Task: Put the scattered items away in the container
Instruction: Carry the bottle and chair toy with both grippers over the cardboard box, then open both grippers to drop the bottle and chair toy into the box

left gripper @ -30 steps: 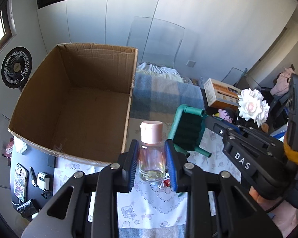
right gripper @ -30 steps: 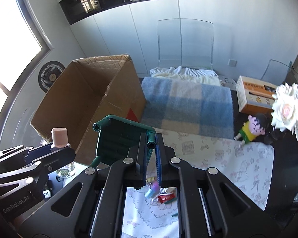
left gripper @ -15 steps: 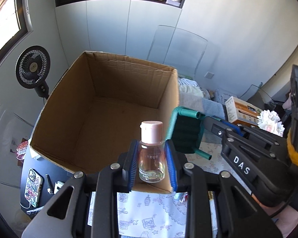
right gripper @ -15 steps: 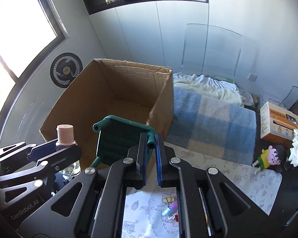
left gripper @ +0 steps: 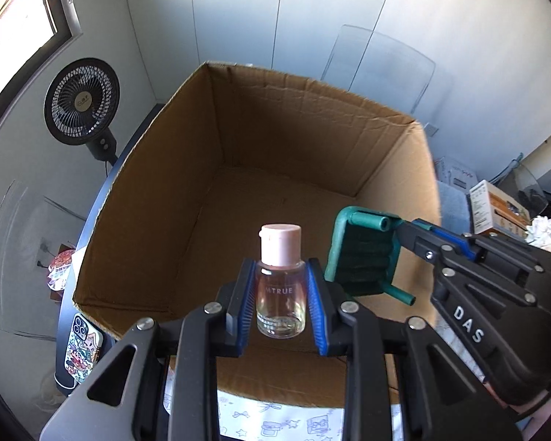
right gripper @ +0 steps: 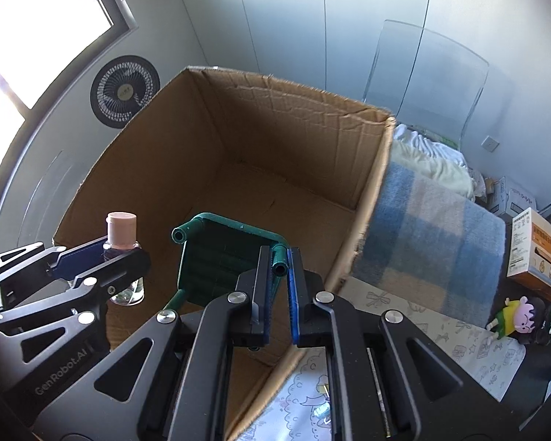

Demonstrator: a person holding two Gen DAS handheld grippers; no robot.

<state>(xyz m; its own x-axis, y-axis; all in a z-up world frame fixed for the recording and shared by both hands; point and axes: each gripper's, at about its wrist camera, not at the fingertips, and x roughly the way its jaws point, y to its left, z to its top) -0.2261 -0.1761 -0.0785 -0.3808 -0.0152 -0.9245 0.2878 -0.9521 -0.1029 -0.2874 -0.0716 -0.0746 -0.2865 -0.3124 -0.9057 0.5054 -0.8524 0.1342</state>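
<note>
Corrugated cardboard box (left gripper: 238, 169), open-topped, matte brown walls, creased far rim. Over its near right: green plastic toy chair (right gripper: 220, 257), ribbed seat, tubular legs; right gripper (right gripper: 278, 294) jaws narrow, clamping one leg. Left gripper (left gripper: 281, 301) jaws pinch clear cylindrical bottle (left gripper: 281, 290), pink cap, above near edge.

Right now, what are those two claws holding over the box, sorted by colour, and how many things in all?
Pink-capped clear bottle in the left gripper: 1
Green toy chair in the right gripper: 1
Total: 2, both over the cardboard box, whose visible floor is bare.
</note>
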